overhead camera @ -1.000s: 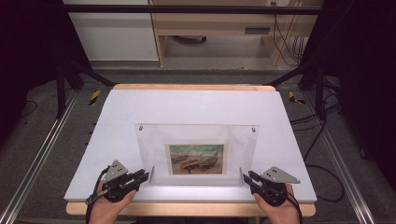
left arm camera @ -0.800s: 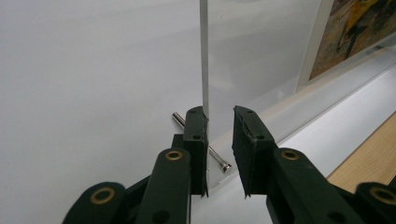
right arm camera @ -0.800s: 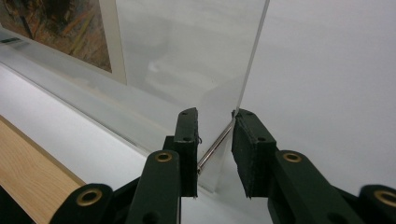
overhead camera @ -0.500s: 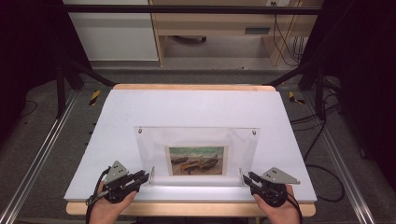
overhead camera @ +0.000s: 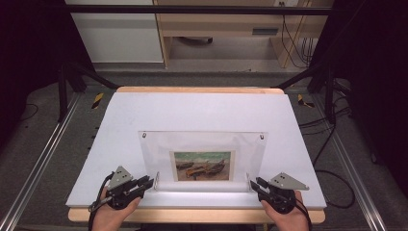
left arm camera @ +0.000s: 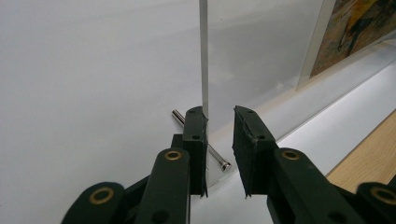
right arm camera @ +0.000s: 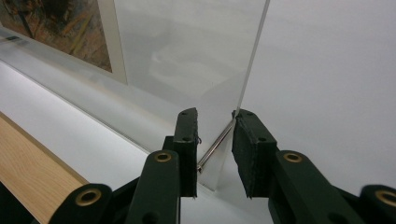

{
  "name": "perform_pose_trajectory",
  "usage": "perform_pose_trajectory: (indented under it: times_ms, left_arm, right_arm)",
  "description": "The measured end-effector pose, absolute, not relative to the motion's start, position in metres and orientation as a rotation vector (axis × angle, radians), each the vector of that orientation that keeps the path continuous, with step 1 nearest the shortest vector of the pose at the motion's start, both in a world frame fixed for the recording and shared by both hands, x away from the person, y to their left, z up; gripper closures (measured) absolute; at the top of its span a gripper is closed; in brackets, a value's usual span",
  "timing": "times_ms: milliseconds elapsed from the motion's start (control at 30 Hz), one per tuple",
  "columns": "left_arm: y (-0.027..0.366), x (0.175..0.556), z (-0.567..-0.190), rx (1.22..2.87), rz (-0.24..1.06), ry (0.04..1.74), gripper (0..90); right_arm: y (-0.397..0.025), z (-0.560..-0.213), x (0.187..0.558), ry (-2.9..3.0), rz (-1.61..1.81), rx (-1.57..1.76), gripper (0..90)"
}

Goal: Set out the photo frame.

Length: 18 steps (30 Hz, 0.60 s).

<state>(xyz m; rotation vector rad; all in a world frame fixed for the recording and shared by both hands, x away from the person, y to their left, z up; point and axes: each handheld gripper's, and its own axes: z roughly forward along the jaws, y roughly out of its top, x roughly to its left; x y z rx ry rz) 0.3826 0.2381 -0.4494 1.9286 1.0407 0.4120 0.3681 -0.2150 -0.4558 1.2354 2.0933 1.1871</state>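
1. Acrylic picture frame stands more upright than a second ago, near the front edge of the white table.
2. Clear, flat and rectangular, it holds a painted boat print and rests on metal pins.
3. Left gripper and right gripper have jaws parted around its lower corners.
4. Grey floor lies beyond.

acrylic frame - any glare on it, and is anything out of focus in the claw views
High view: a bright glare strip runs along the acrylic frame at its near base. Left gripper view: the left claw is sharp, the painting soft. Right gripper view: the right claw is crisp, the clear panel milky with faint reflections.
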Motion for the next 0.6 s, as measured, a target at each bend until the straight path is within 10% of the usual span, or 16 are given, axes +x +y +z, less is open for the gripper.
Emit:
perform_pose_trajectory:
  times_ms: [600]
  left_arm:
    - [0.2371,0.3811,-0.4495,1.951,0.423,1.034,73.4]
  right_arm:
    - [-0.2147,-0.4566,0.3671,2.1,1.177,1.23,70.4]
